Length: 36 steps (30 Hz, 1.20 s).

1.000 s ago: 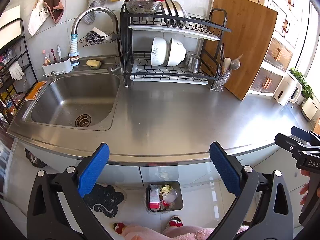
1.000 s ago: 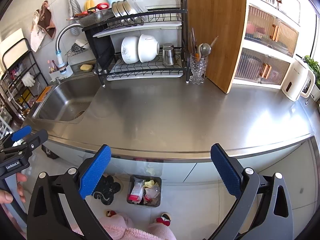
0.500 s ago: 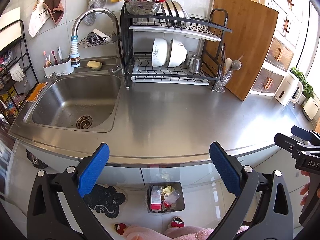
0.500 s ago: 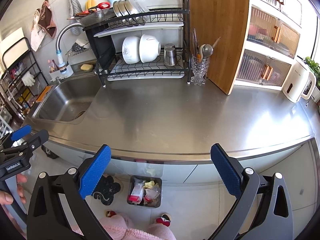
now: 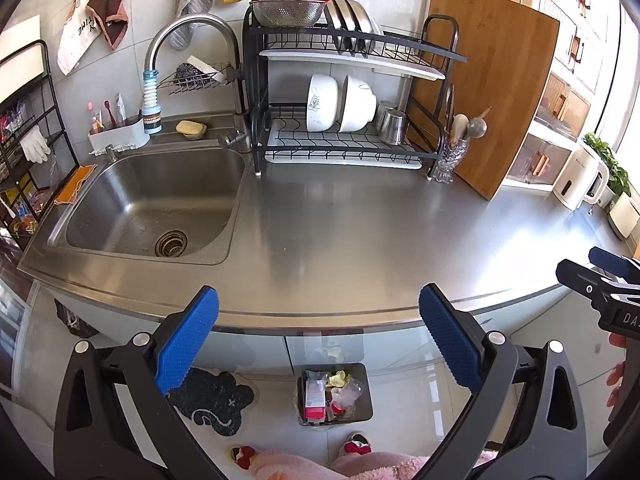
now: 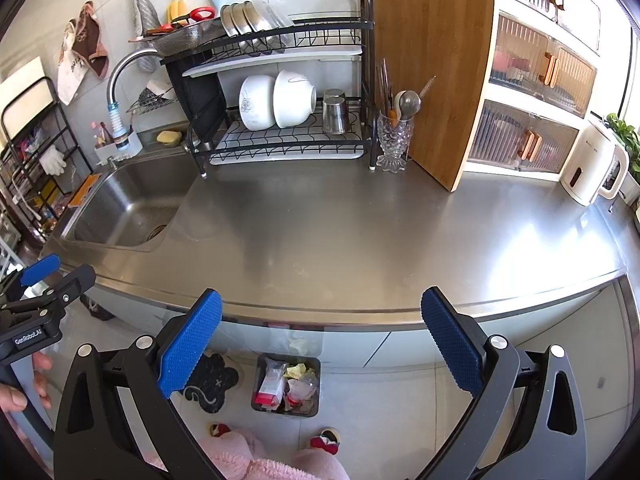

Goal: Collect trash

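Left gripper (image 5: 318, 340) and right gripper (image 6: 320, 340), both spread wide and holding nothing, hang side by side above the near edge of the steel counter (image 5: 360, 232). The trash (image 6: 286, 384) lies in a small bin (image 6: 316, 364) on the floor below, beside a dark mat (image 5: 212, 400).

Black fingers (image 5: 188, 344) with blue textured pads, silver screws; pink fluffy clothing (image 6: 248, 460).
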Each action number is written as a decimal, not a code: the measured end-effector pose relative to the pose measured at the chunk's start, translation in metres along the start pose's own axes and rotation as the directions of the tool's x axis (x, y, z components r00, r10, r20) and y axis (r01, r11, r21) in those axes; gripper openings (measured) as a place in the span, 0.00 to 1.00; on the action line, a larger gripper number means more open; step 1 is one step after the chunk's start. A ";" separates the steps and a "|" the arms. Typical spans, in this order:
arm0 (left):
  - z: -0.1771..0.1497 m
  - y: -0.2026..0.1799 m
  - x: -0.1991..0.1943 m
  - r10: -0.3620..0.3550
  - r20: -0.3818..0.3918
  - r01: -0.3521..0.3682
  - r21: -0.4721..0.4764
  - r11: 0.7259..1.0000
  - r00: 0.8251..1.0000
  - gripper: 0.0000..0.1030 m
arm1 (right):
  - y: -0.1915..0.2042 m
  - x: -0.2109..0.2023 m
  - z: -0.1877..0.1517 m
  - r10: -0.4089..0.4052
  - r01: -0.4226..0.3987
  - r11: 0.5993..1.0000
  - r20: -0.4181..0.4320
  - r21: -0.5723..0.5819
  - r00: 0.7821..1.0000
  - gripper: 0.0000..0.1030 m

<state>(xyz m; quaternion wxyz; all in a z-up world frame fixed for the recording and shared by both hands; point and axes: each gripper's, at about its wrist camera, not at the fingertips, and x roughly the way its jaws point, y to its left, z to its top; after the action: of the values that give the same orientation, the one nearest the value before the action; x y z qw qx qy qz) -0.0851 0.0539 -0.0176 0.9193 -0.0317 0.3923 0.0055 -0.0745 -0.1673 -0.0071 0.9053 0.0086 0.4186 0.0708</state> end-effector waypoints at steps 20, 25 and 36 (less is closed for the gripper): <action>-0.001 -0.004 0.000 -0.006 -0.002 0.006 0.013 1.000 1.000 0.92 | -0.006 -0.001 0.000 -0.010 0.010 1.000 -0.002 0.010 1.000 0.97; 0.000 -0.004 0.000 -0.006 -0.002 0.006 0.011 1.000 1.000 0.93 | -0.006 0.000 0.000 -0.009 0.009 1.000 -0.002 0.008 1.000 0.97; -0.001 -0.003 -0.004 -0.003 0.005 0.003 0.008 1.000 1.000 0.93 | -0.005 -0.003 -0.002 -0.009 0.009 1.000 0.002 0.008 1.000 0.97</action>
<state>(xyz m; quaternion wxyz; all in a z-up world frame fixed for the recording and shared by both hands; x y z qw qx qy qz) -0.0887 0.0509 -0.0158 0.9205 -0.0286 0.3898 0.0025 -0.0775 -0.1723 -0.0064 0.9061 0.0105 0.4179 0.0650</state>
